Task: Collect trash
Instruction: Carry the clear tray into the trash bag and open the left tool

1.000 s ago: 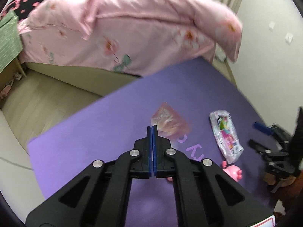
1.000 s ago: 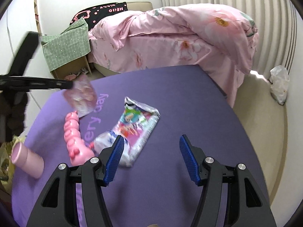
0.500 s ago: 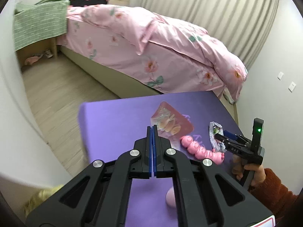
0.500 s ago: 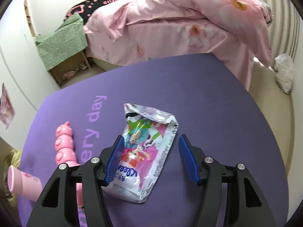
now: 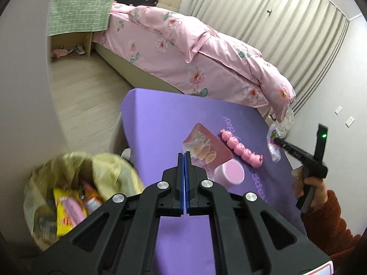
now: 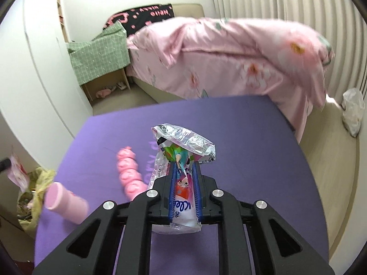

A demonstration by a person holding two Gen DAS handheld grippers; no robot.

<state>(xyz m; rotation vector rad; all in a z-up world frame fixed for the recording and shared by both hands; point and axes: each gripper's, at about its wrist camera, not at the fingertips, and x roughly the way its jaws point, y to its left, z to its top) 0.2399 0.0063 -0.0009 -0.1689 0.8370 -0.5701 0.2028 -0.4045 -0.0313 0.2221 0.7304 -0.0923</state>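
My left gripper (image 5: pixel 184 158) is shut on a red snack wrapper (image 5: pixel 205 147) and holds it over the purple table's (image 5: pixel 160 114) left edge, beside the trash bin (image 5: pixel 75 192) with its yellow-green bag. My right gripper (image 6: pixel 184 171) is shut on a silver and pink snack wrapper (image 6: pixel 183 146) and holds it just above the table (image 6: pixel 240 126). In the left wrist view that wrapper (image 5: pixel 274 147) shows at the far right in the right gripper (image 5: pixel 278 142). The red wrapper (image 6: pixel 17 174) and the bin (image 6: pixel 34 197) show at the left edge of the right wrist view.
A pink caterpillar toy (image 5: pixel 240 149) and a tipped pink cup (image 5: pixel 229 173) lie on the table; both show in the right wrist view, the toy (image 6: pixel 128 171) and the cup (image 6: pixel 65 202). A pink bed (image 5: pixel 195 61) stands behind. A white bag (image 6: pixel 353 110) lies on the floor.
My left gripper carried the red wrapper left toward the bin. My right gripper moved onto the silver wrapper, closed on it and lifted its far end.
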